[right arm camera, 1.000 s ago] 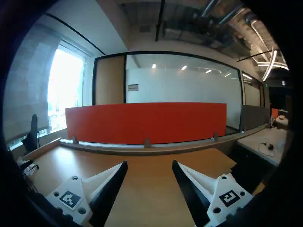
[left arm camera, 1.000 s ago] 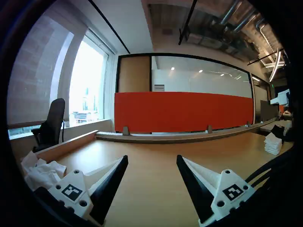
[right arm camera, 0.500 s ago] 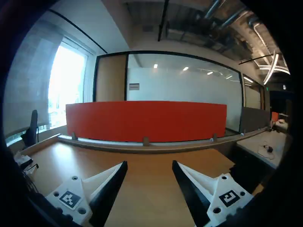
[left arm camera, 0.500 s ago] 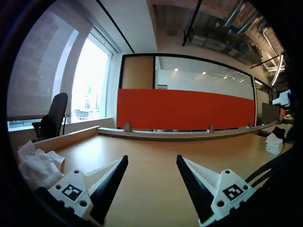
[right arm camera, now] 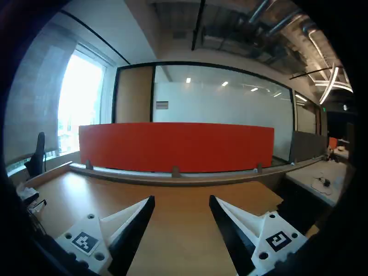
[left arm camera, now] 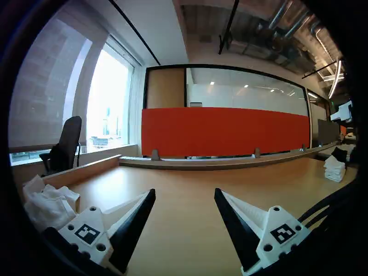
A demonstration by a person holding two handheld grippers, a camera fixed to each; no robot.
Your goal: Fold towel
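Observation:
A crumpled heap of white towels [left arm camera: 46, 204] lies at the table's left edge in the left gripper view, just left of my left gripper [left arm camera: 184, 195]. That gripper is open above the wooden table [left arm camera: 184, 184] with nothing between its fingers. A neat stack of folded white towels [left arm camera: 334, 169] sits far off at the right edge. In the right gripper view my right gripper [right arm camera: 181, 200] is open too, empty, hovering over the bare wooden table [right arm camera: 184, 195].
An orange divider panel [left arm camera: 225, 131] runs along the table's far edge. A black office chair [left arm camera: 62, 149] stands by the window at the left. A second desk [right arm camera: 317, 177] with cables lies to the right of the table's end.
Both views shift slightly; the left gripper's view tilted up a little, then settled. Both grippers stay open and hold nothing.

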